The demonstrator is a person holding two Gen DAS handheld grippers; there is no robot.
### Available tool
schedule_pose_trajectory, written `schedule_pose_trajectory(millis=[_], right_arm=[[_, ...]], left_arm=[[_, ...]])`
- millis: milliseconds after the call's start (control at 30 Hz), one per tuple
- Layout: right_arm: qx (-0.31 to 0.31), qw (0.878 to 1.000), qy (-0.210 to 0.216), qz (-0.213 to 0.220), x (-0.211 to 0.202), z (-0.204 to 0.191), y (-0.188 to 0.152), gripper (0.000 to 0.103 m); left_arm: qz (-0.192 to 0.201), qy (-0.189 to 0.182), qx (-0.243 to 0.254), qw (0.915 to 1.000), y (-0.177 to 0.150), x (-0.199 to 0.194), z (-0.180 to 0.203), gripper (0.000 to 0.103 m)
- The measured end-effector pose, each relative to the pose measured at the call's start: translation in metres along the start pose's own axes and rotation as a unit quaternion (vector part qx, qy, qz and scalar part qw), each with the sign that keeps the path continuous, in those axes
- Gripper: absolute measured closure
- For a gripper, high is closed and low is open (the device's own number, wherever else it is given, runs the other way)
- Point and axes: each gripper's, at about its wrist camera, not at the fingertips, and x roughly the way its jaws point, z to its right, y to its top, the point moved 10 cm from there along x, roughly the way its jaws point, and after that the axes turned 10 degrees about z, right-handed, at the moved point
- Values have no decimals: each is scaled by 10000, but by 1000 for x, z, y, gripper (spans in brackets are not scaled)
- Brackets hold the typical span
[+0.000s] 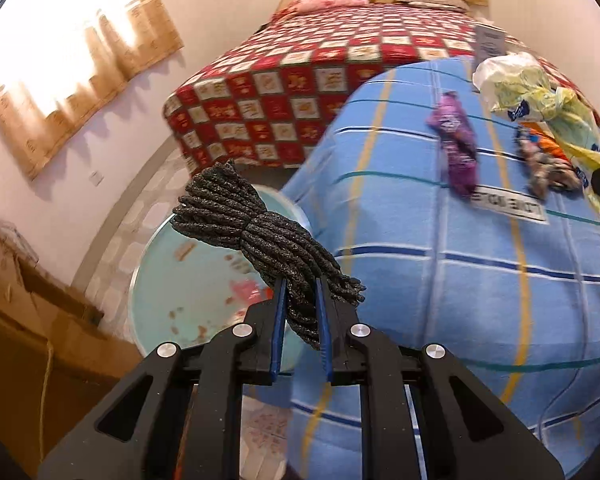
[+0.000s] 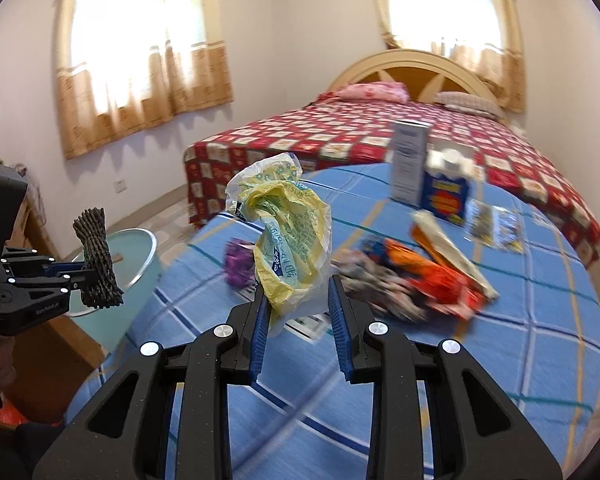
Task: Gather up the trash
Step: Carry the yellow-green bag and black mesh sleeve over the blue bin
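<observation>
A bundle of dark cord is seen clamped between the narrowly parted pads of the left tool, held in the air above the pale green bin that stands on the floor at the left edge of the blue checked worktop. The bundle's long axis runs up and away to the left from the grip, so that the greater part of it already hangs over the bin's open mouth; a release there is judged the likely next move, and the left hand is the nearer to the bin. The cord appears as a tight, speckled grey-black hank, bound at its middle, loose ends showing at the near side. The right tool is shown half open with a crumpled yellow and clear plastic bag standing up between its pads; whether the bag is truly pinched cannot be told. Left on the worktop beyond it are a purple wrapper, a blurred heap of orange wrappers, and cartons at the far side.
</observation>
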Motion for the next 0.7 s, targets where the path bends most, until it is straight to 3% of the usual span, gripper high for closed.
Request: schedule_pose_trajectory(millis=[333, 700], right_arm=[[-450, 9979, 450, -141, 43, -67, 10, 74], [-837, 9937, 706, -216, 74, -112, 21, 74]], left_arm=[[-259, 444, -268, 9983, -23, 14, -60, 89], [-352, 741, -520, 9953, -30, 23, -103, 89]])
